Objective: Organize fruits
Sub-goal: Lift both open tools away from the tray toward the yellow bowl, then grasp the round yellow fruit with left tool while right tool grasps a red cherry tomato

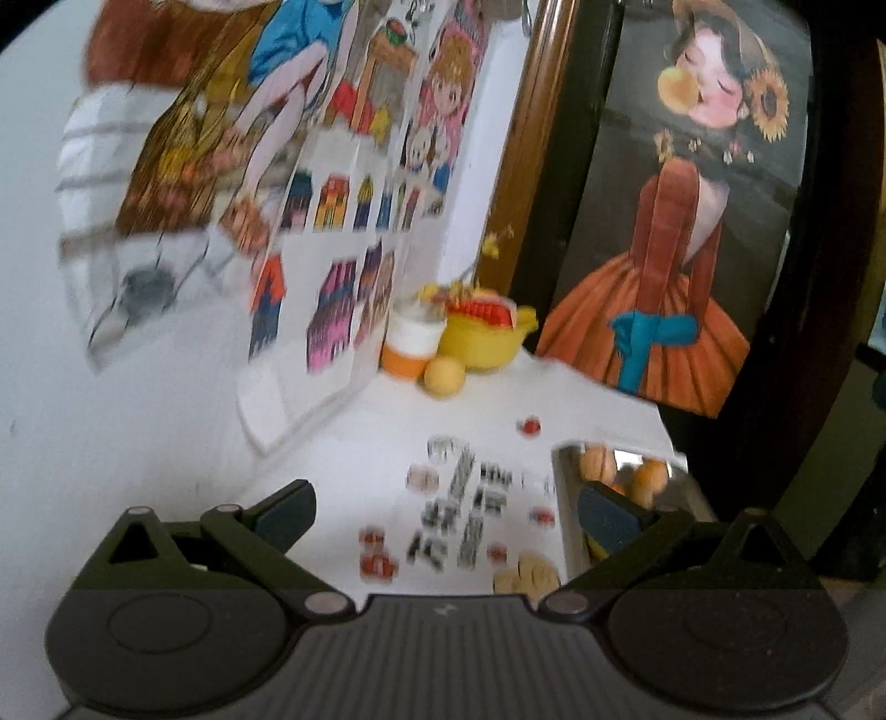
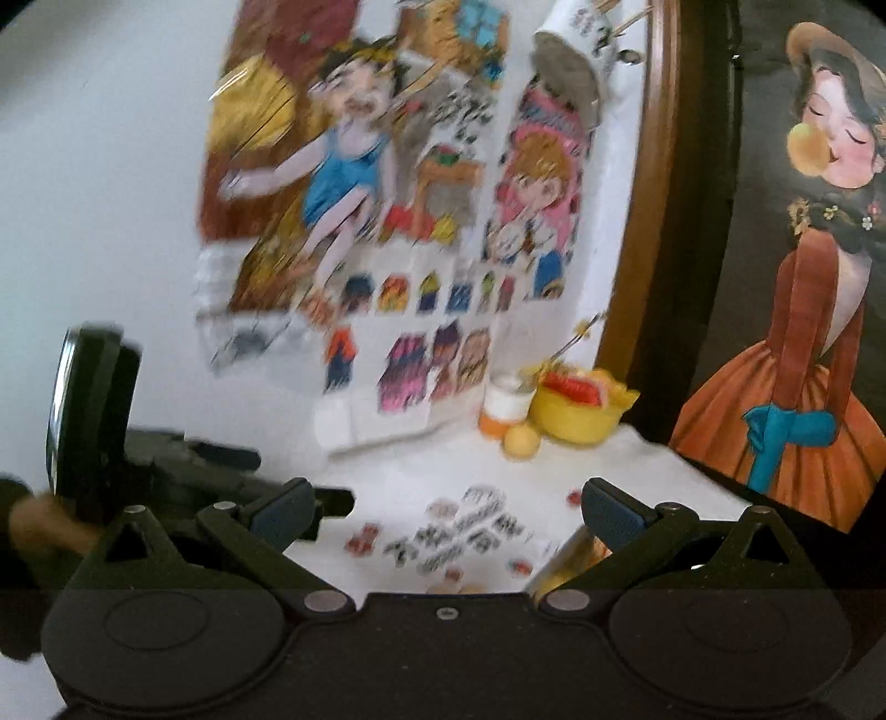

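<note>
A white tabletop point(image 1: 487, 410) printed with black characters and small red marks carries everything. At its far end a yellow bowl point(image 1: 482, 338) stands just beside a white jar with an orange base point(image 1: 410, 340), and 1 round yellow fruit point(image 1: 444, 376) lies in front of them. Along the right edge sits a shiny metal tray point(image 1: 570, 498); a pale fruit point(image 1: 529, 576) lies just left of it, near the front edge

You will find nothing legible here. The white surface point(image 1: 387, 443) carries dark printed characters point(image 1: 465, 509) with small red marks around them, and the hanging cup point(image 2: 576, 50) bears dark lettering, but blur leaves all of it unreadable.
</note>
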`<act>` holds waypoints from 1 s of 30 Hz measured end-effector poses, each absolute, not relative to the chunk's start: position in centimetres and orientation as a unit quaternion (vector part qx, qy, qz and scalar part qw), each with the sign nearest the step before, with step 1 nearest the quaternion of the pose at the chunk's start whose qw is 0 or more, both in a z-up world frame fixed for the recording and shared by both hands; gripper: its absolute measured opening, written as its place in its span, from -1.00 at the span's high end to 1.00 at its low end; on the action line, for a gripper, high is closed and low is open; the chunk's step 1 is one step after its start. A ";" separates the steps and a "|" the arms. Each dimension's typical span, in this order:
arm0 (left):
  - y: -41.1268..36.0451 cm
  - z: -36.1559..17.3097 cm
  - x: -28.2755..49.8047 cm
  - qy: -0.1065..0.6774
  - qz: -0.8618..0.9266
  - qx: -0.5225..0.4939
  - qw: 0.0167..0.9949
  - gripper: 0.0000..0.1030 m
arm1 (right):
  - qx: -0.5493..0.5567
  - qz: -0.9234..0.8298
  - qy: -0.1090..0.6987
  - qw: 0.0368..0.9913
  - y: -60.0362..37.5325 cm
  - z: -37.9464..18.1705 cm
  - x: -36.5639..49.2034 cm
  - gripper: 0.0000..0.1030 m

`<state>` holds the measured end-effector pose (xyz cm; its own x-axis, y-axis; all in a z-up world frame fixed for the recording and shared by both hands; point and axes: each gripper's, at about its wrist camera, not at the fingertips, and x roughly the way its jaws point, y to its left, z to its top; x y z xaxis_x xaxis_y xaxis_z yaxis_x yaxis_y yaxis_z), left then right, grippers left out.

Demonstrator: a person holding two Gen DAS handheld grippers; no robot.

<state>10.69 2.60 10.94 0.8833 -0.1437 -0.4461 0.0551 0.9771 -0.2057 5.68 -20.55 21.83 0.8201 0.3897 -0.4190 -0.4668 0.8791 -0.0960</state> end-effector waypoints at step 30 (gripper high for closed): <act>-1.8 5.2 37.9 0.235 -0.063 0.007 0.970 -0.99 | -0.163 0.304 0.209 0.915 -26.0 12.7 36.0 -0.99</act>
